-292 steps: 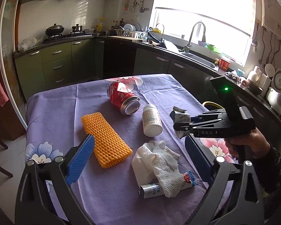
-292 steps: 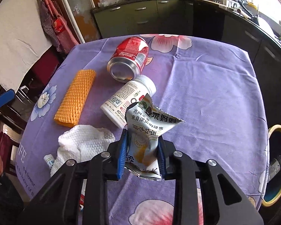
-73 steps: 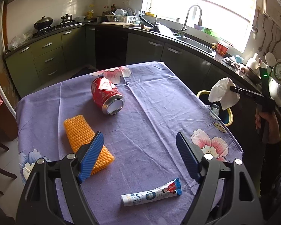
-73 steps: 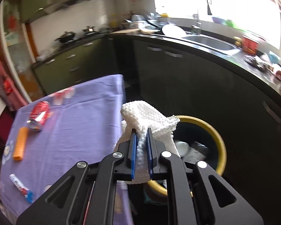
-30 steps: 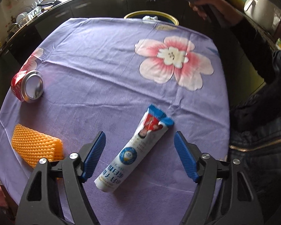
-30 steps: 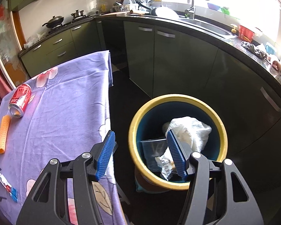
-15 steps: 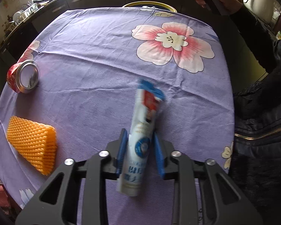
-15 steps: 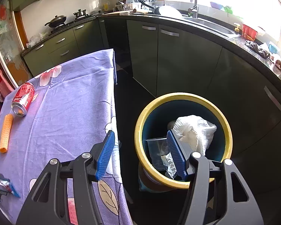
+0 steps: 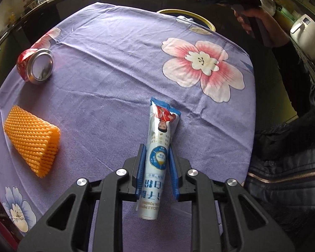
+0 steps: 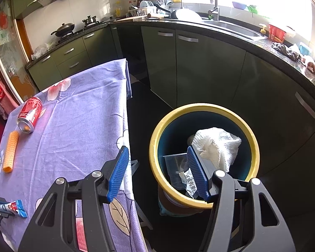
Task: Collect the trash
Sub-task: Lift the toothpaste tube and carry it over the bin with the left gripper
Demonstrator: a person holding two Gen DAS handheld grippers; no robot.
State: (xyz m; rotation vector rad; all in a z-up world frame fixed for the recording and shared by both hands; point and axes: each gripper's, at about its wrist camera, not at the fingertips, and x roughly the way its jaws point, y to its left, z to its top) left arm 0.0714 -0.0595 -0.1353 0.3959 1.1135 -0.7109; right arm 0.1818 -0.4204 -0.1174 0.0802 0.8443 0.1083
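A white and blue toothpaste tube (image 9: 160, 138) lies on the purple flowered tablecloth (image 9: 115, 52). My left gripper (image 9: 156, 153) points steeply down over it, its jaws closing with both blue pads pressed on the tube's lower half. A crushed red can (image 9: 34, 67) and an orange foam net (image 9: 31, 140) lie at the left. My right gripper (image 10: 157, 153) hangs open and empty above the yellow-rimmed bin (image 10: 203, 106), which holds a white paper towel (image 10: 218, 145), a wrapper and a clear container.
The bin stands on the dark floor past the table's far corner, below green cabinets (image 10: 191, 67) and a sink counter. A person's hand (image 9: 262, 27) and dark jacket sleeve (image 9: 294, 147) fill the right side of the left wrist view.
My left jaws went from wide apart to closed on the toothpaste tube, which swung in line with the fingers. The right gripper let the paper towel fall into the bin and has since stayed open.
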